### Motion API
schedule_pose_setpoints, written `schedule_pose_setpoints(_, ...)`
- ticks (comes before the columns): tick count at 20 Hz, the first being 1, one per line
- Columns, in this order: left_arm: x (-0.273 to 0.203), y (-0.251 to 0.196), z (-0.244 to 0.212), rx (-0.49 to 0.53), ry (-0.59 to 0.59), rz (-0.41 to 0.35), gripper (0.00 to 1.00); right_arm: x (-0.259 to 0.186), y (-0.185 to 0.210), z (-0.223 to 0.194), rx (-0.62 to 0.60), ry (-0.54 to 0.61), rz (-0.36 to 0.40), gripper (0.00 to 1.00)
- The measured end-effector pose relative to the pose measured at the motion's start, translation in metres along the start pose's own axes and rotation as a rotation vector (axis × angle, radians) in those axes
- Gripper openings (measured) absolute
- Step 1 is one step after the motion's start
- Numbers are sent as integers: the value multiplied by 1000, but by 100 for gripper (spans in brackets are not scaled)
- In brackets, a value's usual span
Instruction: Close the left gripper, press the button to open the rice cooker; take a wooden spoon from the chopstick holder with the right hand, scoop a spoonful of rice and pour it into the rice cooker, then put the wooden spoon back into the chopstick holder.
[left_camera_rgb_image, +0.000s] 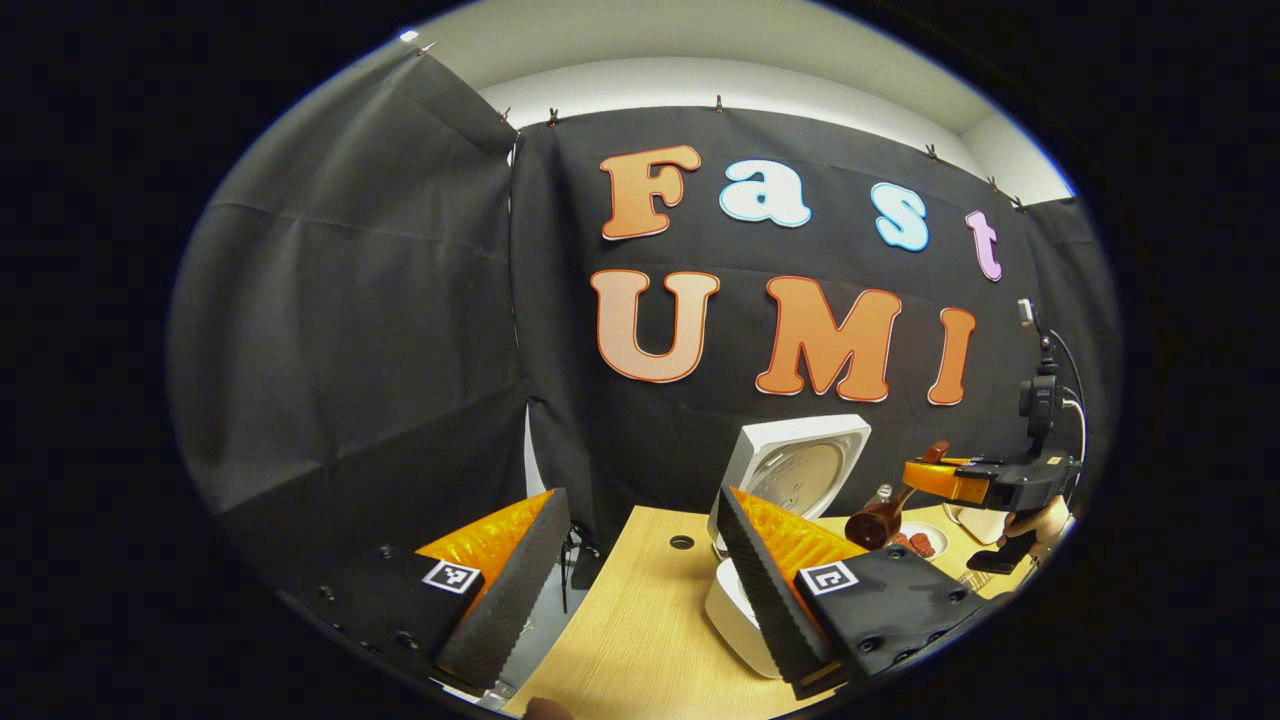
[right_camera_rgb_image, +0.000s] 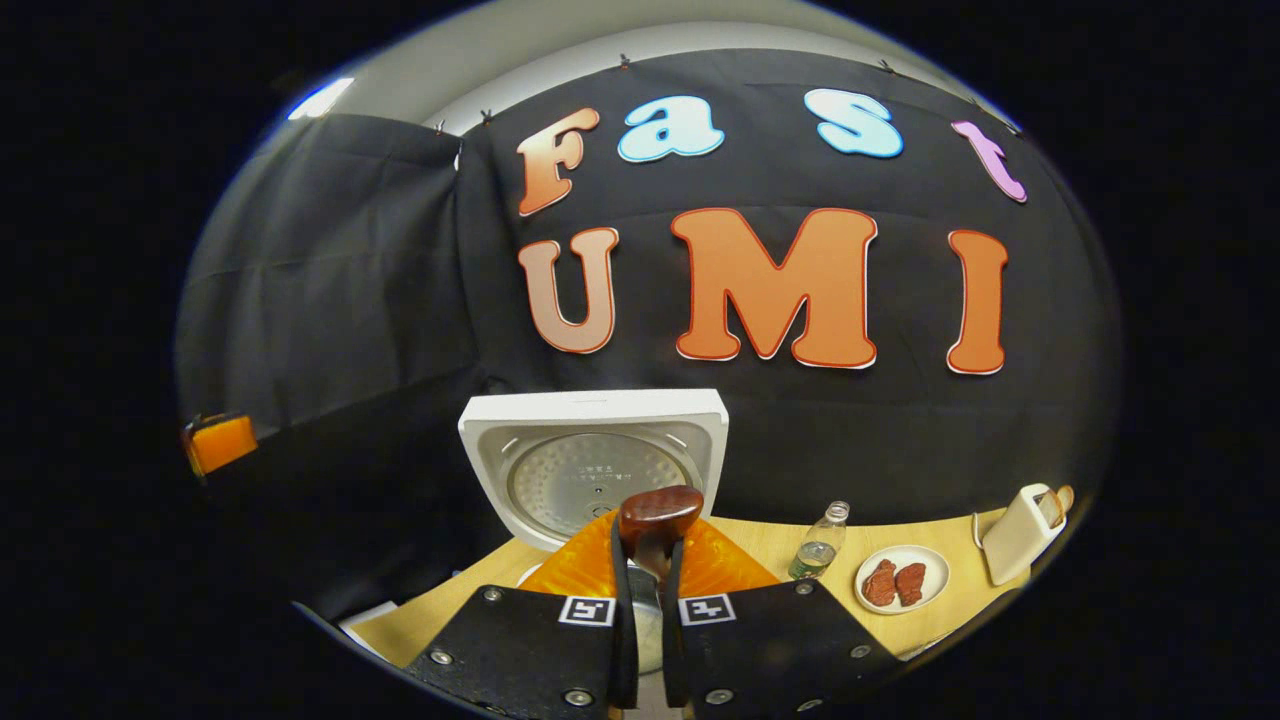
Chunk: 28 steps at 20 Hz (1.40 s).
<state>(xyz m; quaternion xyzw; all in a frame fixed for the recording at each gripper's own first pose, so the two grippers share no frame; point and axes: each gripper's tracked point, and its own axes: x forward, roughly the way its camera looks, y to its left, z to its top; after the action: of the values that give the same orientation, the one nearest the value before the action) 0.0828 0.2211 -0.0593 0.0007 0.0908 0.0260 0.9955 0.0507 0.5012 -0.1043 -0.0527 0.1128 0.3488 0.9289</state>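
The white rice cooker (right_camera_rgb_image: 560, 425) stands on the wooden table (right_camera_rgb_image: 750, 545) with its lid up, showing the metal inner lid. My right gripper (right_camera_rgb_image: 650, 550) is shut on the handle of the dark wooden spoon (right_camera_rgb_image: 660, 512), whose bowl hovers in front of the open cooker. In the left gripper view, the cooker (left_camera_rgb_image: 790, 470) sits just beyond my left gripper (left_camera_rgb_image: 640, 497), which is open and holds nothing. The right gripper (left_camera_rgb_image: 945, 478) and its spoon (left_camera_rgb_image: 875, 522) hang to the right of the cooker. The white chopstick holder (right_camera_rgb_image: 1020, 520) stands at the far right.
A small clear bottle (right_camera_rgb_image: 820, 545) and a white plate (right_camera_rgb_image: 935, 598) with two pieces of meat sit right of the cooker. The left gripper (right_camera_rgb_image: 220, 440) shows at the far left. The table (left_camera_rgb_image: 640, 620) has a round hole (left_camera_rgb_image: 681, 542) near its back edge.
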Motion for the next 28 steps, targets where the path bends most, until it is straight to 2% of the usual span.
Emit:
schedule_pose_setpoints(3,1,-5,1,-7,-1,-3,100,1,2,-1,-80,-4,16,9)
schedule_pose_setpoints(5,1,-11,0,-16,2,-6,100,1,3,-3,-70,-5,24,9)
schedule_pose_setpoints(9,-4,-18,4,-13,7,3,100,-5,1,-4,91,-5,61,9)
schedule_pose_setpoints(14,-20,-38,12,-48,-29,15,100,-26,-31,2,213,-23,50,9)
schedule_pose_setpoints(20,-31,-73,26,-37,-56,22,100,-77,-118,2,304,-48,-44,9)
schedule_pose_setpoints(24,-39,-98,37,-9,-88,27,100,-116,-183,-9,337,-51,-150,9)
schedule_pose_setpoints(28,-40,-130,38,-23,-85,-7,100,-158,-244,-32,388,-43,-252,9)
